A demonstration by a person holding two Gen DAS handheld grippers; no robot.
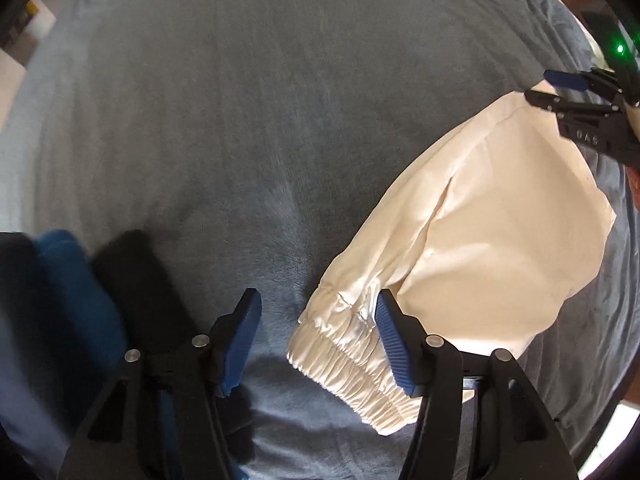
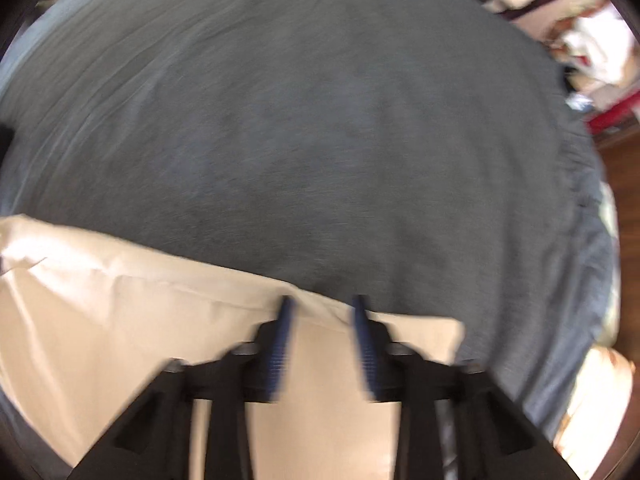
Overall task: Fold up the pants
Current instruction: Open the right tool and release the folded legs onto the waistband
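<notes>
Cream pants [image 1: 480, 240] lie folded on a grey bedsheet [image 1: 240, 120]. Their gathered elastic waistband [image 1: 344, 356] is near my left gripper [image 1: 316, 304], which is open and empty, its right pad over the waistband corner. My right gripper [image 1: 556, 88] shows at the far end of the pants in the left wrist view, open. In the blurred right wrist view the right gripper [image 2: 324, 304] is open just above the far folded edge of the pants [image 2: 120, 320], holding nothing.
Dark blue and black folded clothes [image 1: 72, 280] lie at the left by my left gripper. The bed's right edge [image 2: 592, 240] borders a wooden floor [image 2: 624, 184] and clutter [image 2: 580, 40] at the far right.
</notes>
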